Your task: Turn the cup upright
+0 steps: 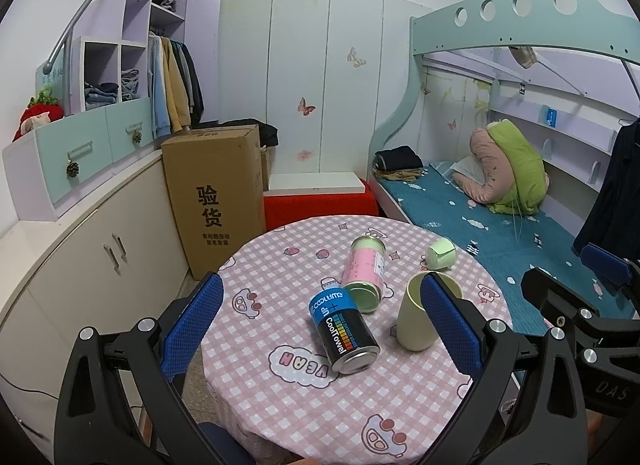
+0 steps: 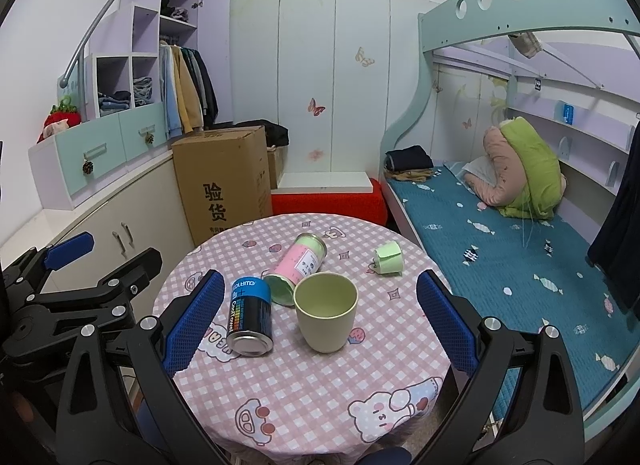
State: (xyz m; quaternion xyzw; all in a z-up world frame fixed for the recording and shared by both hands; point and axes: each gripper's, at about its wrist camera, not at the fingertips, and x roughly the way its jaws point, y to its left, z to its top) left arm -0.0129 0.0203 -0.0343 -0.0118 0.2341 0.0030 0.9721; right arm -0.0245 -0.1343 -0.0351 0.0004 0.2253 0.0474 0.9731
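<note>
The cup [image 2: 325,311] stands upright mid-worktop [image 2: 304,393], mouth up, axis vertical, clear cloth before it. A black can [image 2: 250,316] lies just left. Both grippers' jaws gape open, left [image 1: 326,329] and right [image 2: 320,325], holding nothing.

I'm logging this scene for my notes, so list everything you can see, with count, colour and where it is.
table: one, pink checked cloth, centre
cup: one, pale green, upright mid-table
blue can: one, blue and black, lying left of cup
pink can: one, pink and green, lying behind cup
small cup: one, light green, on its side, far right of table
box: one, brown cardboard, behind table
bed: one, teal sheet, right
left gripper: black, blue fingers, open, empty
right gripper: black, blue fingers, open, either side of cup
</note>
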